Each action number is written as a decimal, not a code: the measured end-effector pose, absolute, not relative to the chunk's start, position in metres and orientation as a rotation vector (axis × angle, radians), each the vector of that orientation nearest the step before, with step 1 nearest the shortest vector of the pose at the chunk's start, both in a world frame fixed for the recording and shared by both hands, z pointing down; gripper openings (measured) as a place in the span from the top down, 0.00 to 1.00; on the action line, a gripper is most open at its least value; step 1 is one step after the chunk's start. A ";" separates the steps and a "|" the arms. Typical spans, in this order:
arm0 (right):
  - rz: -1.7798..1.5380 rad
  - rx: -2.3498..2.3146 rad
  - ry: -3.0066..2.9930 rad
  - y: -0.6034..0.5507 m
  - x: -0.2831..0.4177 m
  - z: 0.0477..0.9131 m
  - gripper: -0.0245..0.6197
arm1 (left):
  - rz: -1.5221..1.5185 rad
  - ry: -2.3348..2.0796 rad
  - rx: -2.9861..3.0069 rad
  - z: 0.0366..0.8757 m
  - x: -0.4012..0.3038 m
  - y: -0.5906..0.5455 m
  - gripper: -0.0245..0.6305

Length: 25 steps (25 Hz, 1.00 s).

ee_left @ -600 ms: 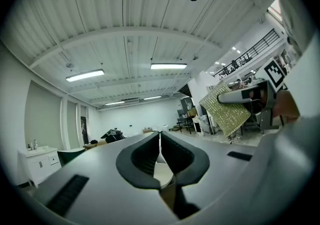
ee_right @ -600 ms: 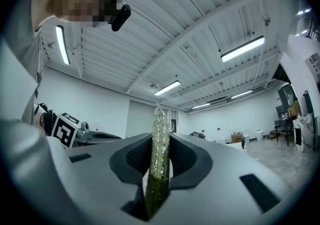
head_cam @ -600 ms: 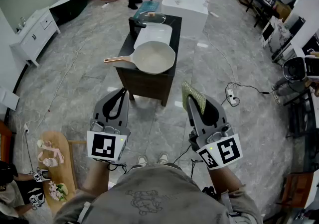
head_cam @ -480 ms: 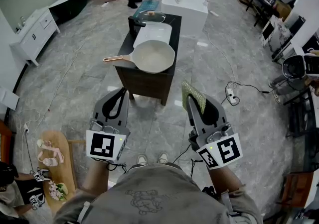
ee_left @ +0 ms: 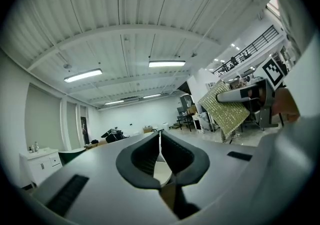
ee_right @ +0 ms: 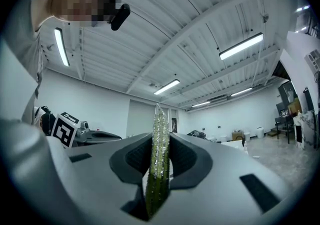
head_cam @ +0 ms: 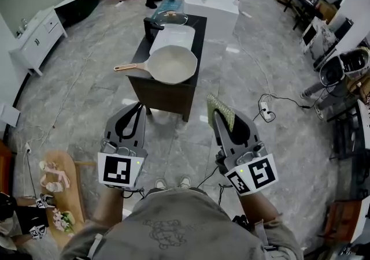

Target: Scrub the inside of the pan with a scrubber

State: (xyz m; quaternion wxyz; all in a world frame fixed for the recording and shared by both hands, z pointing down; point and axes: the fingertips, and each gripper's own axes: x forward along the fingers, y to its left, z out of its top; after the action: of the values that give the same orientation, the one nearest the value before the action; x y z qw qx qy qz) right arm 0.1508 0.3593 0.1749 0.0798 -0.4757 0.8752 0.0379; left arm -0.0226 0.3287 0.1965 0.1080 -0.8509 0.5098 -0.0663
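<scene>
Pan (head_cam: 171, 64) shifted up-left in head view; left tool (head_cam: 137, 107) clenched, empty; right tool (head_cam: 216, 114) grasping scrubber (head_cam: 224, 111).

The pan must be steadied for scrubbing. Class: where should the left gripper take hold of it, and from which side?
Probably the handle, approached from the left: it is slim and juts past the table edge there, while the pan itself looks too wide for the left gripper.

Scrubber (head_cam: 223, 107) green (silvery glitter weave); pan (head_cam: 171, 63) cream, handle (head_cam: 130, 67) seemingly copper; table (head_cam: 165, 95) dark.
</scene>
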 end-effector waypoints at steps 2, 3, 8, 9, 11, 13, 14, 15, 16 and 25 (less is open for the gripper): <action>0.114 -1.412 2.630 0.357 0.154 0.178 0.84 | -0.199 1.507 -2.500 0.198 -0.018 0.327 0.92; 0.113 -1.405 2.638 0.356 0.155 0.179 0.84 | -0.202 1.511 -2.496 0.198 -0.016 0.326 0.92; 0.109 -1.370 2.663 0.349 0.165 0.187 0.84 | -0.220 1.528 -2.478 0.202 -0.002 0.321 0.92; 0.105 -1.363 2.665 0.347 0.167 0.189 0.84 | -0.224 1.533 -2.473 0.203 0.000 0.320 0.92; 0.100 -1.350 2.668 0.344 0.172 0.191 0.84 | -0.223 1.544 -2.460 0.204 0.004 0.318 0.92; 0.100 -1.344 2.670 0.342 0.177 0.192 0.84 | -0.213 1.557 -2.435 0.205 0.005 0.317 0.92; 0.099 -1.343 2.670 0.341 0.180 0.193 0.84 | -0.209 1.562 -2.424 0.205 0.005 0.316 0.92; 0.095 -1.342 2.669 0.339 0.182 0.193 0.84 | -0.210 1.565 -2.418 0.206 0.006 0.315 0.92; 0.088 -1.341 2.668 0.338 0.184 0.193 0.84 | -0.217 1.569 -2.418 0.207 0.007 0.314 0.92; 0.057 -1.345 2.666 0.317 0.189 0.206 0.84 | -0.265 1.581 -2.429 0.222 0.008 0.296 0.92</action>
State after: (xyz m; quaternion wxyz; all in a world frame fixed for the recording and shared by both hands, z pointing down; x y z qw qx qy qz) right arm 0.1886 0.3168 0.2064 0.0775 -0.4492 0.8899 0.0190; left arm 0.0080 0.2965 0.2219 0.1151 -0.8291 0.5397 -0.0903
